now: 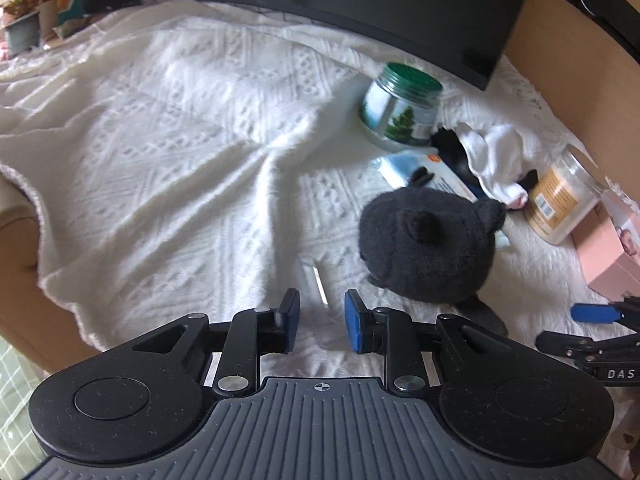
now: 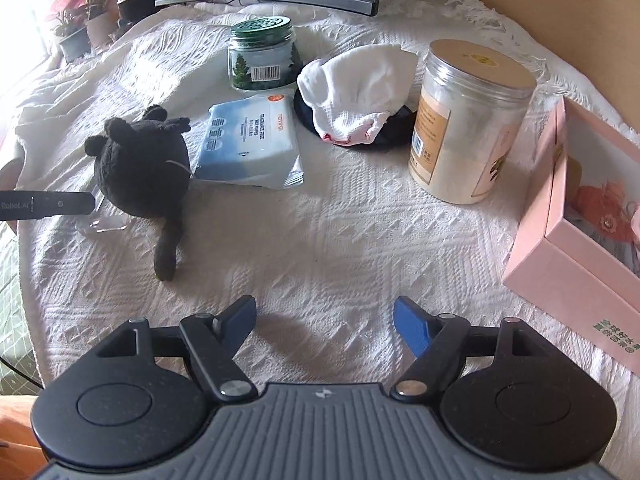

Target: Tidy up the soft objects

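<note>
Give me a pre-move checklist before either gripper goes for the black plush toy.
1. Left gripper open, holding nothing: ok.
2. Right gripper open wide, holding nothing: ok.
3. Black plush toy lying free on the white blanket: ok.
4. Toy clear of the wet wipes pack: not ok, they touch.
5. Clear plastic piece beside the toy, out of the way: cannot tell.

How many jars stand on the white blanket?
2. The green-lidded jar stands at the back near the monitor; the large clear jar stands right, beside the pink box. None seems hidden.
</note>
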`<control>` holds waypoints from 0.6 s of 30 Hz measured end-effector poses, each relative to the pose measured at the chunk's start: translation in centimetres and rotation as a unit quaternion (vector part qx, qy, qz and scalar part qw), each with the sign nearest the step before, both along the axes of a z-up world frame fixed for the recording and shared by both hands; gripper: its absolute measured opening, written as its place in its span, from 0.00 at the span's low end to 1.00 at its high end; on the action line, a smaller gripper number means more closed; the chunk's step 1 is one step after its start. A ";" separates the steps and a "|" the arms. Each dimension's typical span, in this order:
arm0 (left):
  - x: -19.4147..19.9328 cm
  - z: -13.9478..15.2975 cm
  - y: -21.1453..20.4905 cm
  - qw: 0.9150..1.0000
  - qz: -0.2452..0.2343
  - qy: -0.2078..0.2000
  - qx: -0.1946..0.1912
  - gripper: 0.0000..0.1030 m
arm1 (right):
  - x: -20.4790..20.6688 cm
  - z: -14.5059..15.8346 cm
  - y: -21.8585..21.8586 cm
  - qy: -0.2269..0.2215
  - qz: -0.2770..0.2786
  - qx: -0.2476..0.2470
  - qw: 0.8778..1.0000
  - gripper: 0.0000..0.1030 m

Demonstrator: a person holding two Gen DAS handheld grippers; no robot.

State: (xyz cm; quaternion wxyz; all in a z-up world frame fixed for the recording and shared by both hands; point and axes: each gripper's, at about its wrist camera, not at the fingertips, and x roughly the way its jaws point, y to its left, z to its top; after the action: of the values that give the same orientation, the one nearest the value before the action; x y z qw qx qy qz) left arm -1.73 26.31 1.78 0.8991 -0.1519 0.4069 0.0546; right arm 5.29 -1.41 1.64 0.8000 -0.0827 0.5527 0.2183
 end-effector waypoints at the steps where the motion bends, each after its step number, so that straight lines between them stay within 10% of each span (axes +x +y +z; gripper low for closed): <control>1: 0.2 -0.2 -0.3 1.000 -0.004 0.006 0.005 0.26 | 0.0 0.0 0.1 -0.001 0.001 -0.002 1.000 0.76; 12: 1.0 -0.3 -0.6 1.000 -0.008 0.012 0.021 0.26 | -0.3 0.0 0.1 -0.009 -0.002 -0.003 1.000 0.80; 18: 0.5 -0.4 -0.3 1.000 -0.018 0.006 0.003 0.26 | 0.1 3.9 1.4 -0.069 0.030 0.092 0.993 0.81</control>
State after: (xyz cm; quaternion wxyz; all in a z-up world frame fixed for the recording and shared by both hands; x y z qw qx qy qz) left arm -1.20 26.05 1.34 0.8978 -0.1412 0.4152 0.0406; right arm 5.43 0.03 5.54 0.8335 -0.0402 0.4714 0.2854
